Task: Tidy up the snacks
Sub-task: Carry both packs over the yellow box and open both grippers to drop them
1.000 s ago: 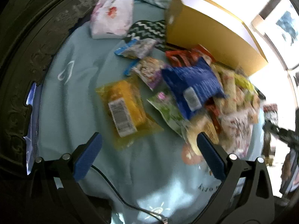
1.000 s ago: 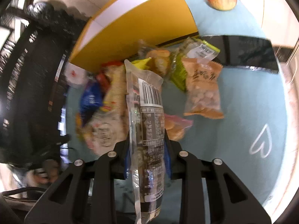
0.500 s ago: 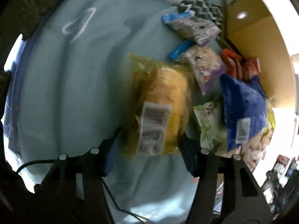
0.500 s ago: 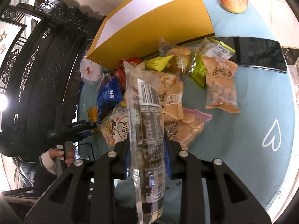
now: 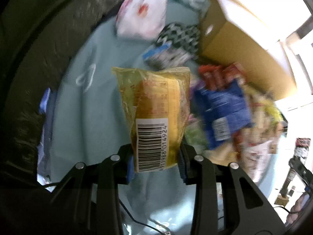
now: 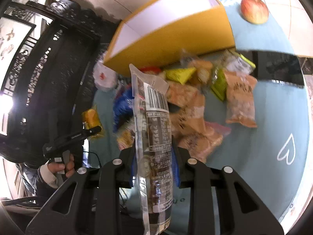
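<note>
My left gripper point(image 5: 155, 165) is shut on a yellow snack packet point(image 5: 154, 105) with a barcode label and holds it above the light blue tablecloth point(image 5: 93, 121). My right gripper point(image 6: 154, 168) is shut on a long clear packet of dark snack point(image 6: 154, 129) and holds it upright above the snack pile point(image 6: 195, 105). The open yellow box point(image 6: 176, 39) stands behind the pile; it also shows in the left wrist view point(image 5: 238, 45). The left gripper with its yellow packet point(image 6: 91, 117) shows at the left of the right wrist view.
A blue packet point(image 5: 225, 109) and red packets point(image 5: 217, 74) lie in the pile. A white floral pack point(image 5: 142, 13) and a zigzag-patterned item point(image 5: 180, 33) lie at the back. An apple point(image 6: 254, 9) and a dark flat slab point(image 6: 277, 68) sit near the box. Dark carved furniture point(image 6: 49, 68) stands left.
My left gripper closed on the yellow packet and lifted it off the cloth. My right gripper kept its hold on the long packet and shifted a little.
</note>
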`<state>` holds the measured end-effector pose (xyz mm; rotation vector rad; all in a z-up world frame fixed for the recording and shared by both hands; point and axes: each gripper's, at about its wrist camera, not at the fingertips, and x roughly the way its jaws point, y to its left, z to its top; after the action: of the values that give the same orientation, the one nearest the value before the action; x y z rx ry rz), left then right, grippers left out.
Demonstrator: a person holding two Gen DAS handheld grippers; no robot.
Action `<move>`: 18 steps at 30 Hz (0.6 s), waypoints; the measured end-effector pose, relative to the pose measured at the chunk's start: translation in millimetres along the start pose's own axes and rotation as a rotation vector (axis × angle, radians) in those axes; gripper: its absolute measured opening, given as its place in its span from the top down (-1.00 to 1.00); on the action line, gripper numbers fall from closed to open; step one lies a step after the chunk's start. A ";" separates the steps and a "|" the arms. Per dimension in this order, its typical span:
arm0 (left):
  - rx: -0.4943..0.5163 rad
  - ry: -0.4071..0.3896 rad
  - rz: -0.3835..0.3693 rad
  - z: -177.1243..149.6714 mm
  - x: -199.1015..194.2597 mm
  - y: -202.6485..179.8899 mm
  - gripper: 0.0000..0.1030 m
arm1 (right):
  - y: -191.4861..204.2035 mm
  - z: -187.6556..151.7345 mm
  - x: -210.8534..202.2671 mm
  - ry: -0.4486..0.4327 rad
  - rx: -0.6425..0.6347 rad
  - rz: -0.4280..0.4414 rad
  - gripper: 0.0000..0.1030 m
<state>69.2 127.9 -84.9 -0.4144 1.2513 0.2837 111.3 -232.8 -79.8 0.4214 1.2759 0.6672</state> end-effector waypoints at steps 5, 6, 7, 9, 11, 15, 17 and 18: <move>0.089 -0.094 -0.095 15.3 -39.8 -35.3 0.32 | 20.4 31.2 -22.9 -0.081 -0.036 0.072 0.44; 0.122 -0.123 -0.134 26.6 -48.9 -53.9 0.32 | 25.0 41.4 -28.4 -0.108 -0.046 0.082 0.44; 0.144 -0.135 -0.163 35.2 -52.7 -64.8 0.32 | 30.6 55.8 -35.0 -0.145 -0.056 0.096 0.44; 0.167 -0.158 -0.208 57.6 -49.1 -94.7 0.32 | 38.2 82.8 -43.4 -0.219 -0.062 0.101 0.44; 0.181 -0.173 -0.254 79.6 -46.7 -120.6 0.31 | 42.9 107.5 -45.3 -0.291 -0.074 0.059 0.44; 0.166 -0.137 -0.298 130.2 -13.8 -167.8 0.31 | 61.3 140.7 -25.5 -0.405 -0.211 -0.203 0.44; 0.165 -0.119 -0.288 146.9 3.5 -184.2 0.31 | 64.9 157.8 -5.8 -0.418 -0.281 -0.288 0.44; 0.166 -0.104 -0.280 155.0 14.5 -191.7 0.31 | 65.0 163.5 4.8 -0.416 -0.313 -0.333 0.44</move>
<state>287.9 26.7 -31.0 -0.4207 1.0902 -0.0363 255.3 -169.7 -0.7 0.0759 0.8031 0.4544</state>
